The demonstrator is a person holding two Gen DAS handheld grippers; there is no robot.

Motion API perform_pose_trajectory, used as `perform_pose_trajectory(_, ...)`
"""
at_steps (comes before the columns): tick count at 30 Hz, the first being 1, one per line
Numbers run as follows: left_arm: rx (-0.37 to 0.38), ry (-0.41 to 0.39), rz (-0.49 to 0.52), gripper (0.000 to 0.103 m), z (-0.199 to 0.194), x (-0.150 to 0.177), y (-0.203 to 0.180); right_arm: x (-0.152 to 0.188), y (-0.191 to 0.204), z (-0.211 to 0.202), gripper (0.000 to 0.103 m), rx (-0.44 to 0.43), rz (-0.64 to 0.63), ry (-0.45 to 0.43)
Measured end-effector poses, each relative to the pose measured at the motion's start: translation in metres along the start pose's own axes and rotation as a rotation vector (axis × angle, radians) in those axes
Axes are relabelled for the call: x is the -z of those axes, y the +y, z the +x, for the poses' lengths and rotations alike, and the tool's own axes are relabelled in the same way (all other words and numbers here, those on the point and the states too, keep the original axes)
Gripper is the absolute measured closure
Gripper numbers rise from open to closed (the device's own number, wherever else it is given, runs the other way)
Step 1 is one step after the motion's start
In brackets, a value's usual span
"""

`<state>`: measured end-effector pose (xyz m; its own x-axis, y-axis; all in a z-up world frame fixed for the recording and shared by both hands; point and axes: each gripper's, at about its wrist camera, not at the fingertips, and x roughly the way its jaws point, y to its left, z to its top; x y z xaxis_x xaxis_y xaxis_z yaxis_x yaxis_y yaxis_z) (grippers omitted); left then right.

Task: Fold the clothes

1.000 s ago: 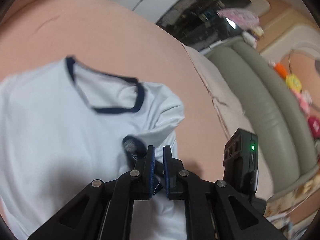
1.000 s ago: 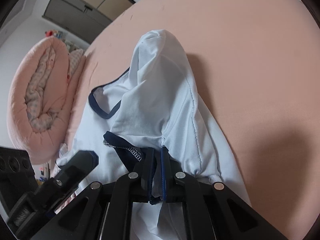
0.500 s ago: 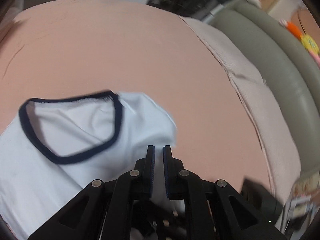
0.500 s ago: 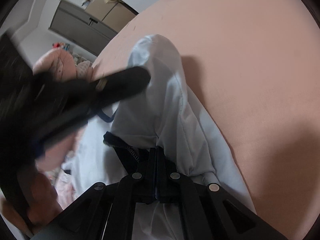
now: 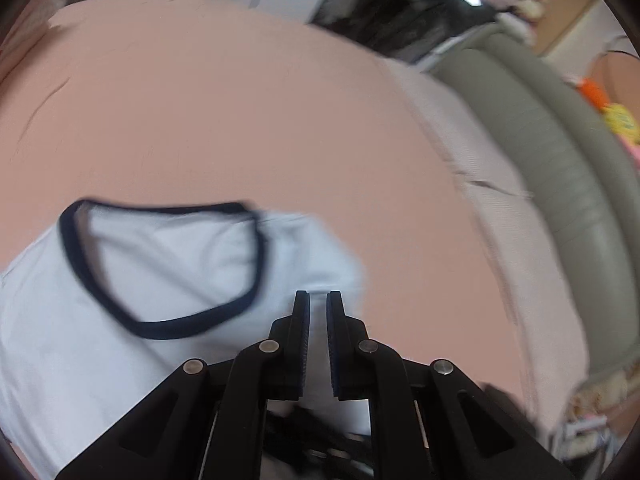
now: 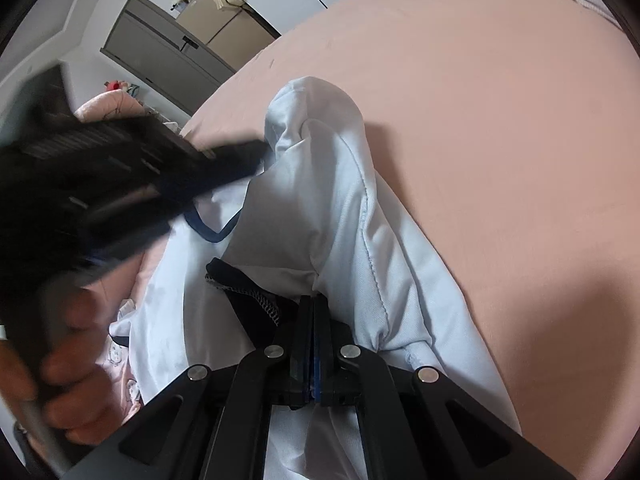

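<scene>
Pink bedsheet [image 5: 248, 112] fills both views, grey padded headboard [image 5: 560, 184] at 2 o'clock in the left view. White T-shirt [image 5: 168, 264] with navy collar [image 5: 160, 326] lies flat at 8 o'clock, its sleeve [image 6: 344, 216] pinched in the fully shut right gripper [image 6: 314, 308]. Left gripper [image 5: 318, 300], nearly closed and empty, has swung from the sleeve toward the shoulder, so folding continues.

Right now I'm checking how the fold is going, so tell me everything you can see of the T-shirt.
The T-shirt is pale blue-white, of soft knit-looking fabric, with a dark navy ribbed collar. It lies on the peach bedsheet, neck opening facing up. One sleeve, navy-hemmed with visible stitching, is lifted and bunched into a hump, pinched in the shut right claw. The left claw, nearly closed, hangs over the shoulder area.
</scene>
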<state>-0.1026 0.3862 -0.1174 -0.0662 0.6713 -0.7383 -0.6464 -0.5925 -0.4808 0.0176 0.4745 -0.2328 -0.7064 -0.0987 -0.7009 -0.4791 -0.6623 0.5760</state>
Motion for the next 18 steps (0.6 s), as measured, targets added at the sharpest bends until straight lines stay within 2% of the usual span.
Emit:
perform_pose_trajectory(2, 0.006, 0.018, 0.046, 0.096, -0.001, -0.002, -0.016, 0.001, -0.001, -0.001, 0.103, -0.002, 0.004, -0.005)
perform_pose_trajectory(6, -0.129, 0.079, 0.137, 0.096, 0.028, 0.001, -0.027, 0.001, -0.007, -0.002, 0.103, -0.026, 0.031, -0.004)
perform_pose_trajectory(9, -0.185, 0.127, 0.089, 0.096, 0.045, 0.003, -0.008, 0.0, -0.012, -0.002, 0.103, -0.046, 0.048, 0.001)
perform_pose_trajectory(13, -0.161, 0.11, -0.033, 0.096, 0.036, -0.001, 0.023, 0.001, -0.015, -0.002, 0.103, -0.051, 0.046, -0.004)
perform_pose_trajectory(18, -0.206, 0.11, -0.038, 0.096, 0.037, -0.004, 0.033, 0.001, -0.016, -0.002, 0.103, -0.042, 0.038, -0.015)
